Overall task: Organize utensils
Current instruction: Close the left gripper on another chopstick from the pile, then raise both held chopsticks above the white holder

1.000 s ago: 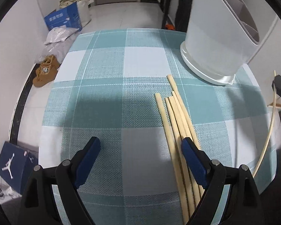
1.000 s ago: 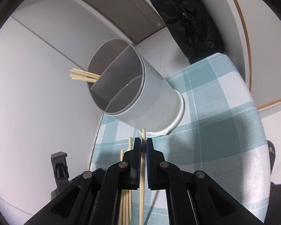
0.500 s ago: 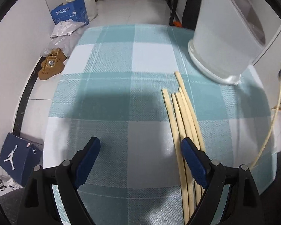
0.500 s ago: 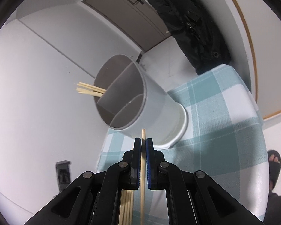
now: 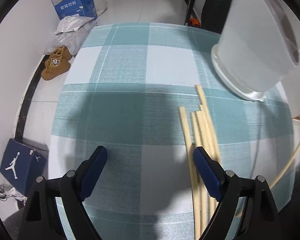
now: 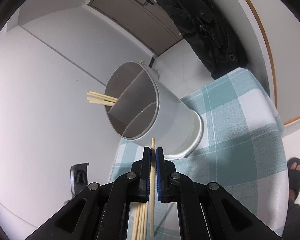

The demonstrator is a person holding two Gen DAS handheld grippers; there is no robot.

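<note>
Several bamboo chopsticks (image 5: 204, 132) lie side by side on the teal checked tablecloth (image 5: 130, 104). My left gripper (image 5: 150, 156) is open above the cloth, its right finger over the chopsticks. A white divided utensil holder (image 6: 150, 108) stands on the table; it also shows in the left wrist view (image 5: 252, 46). A few chopsticks (image 6: 100, 99) stick out of its far compartment. My right gripper (image 6: 153, 150) is shut on a single chopstick (image 6: 152, 180), held just short of the holder's rim. That chopstick shows at the right edge of the left wrist view (image 5: 294, 160).
On the floor to the left are brown shoes (image 5: 57, 63), a blue carton (image 5: 77, 7), plastic bags and a dark shoebox (image 5: 23, 165). A black bag (image 6: 202, 20) hangs by the wall. A sandalled foot (image 6: 295, 170) is at the right.
My right gripper has lifted the single chopstick higher and closer to the holder's opening. My left gripper has drawn back slightly and stays open over the chopsticks.
</note>
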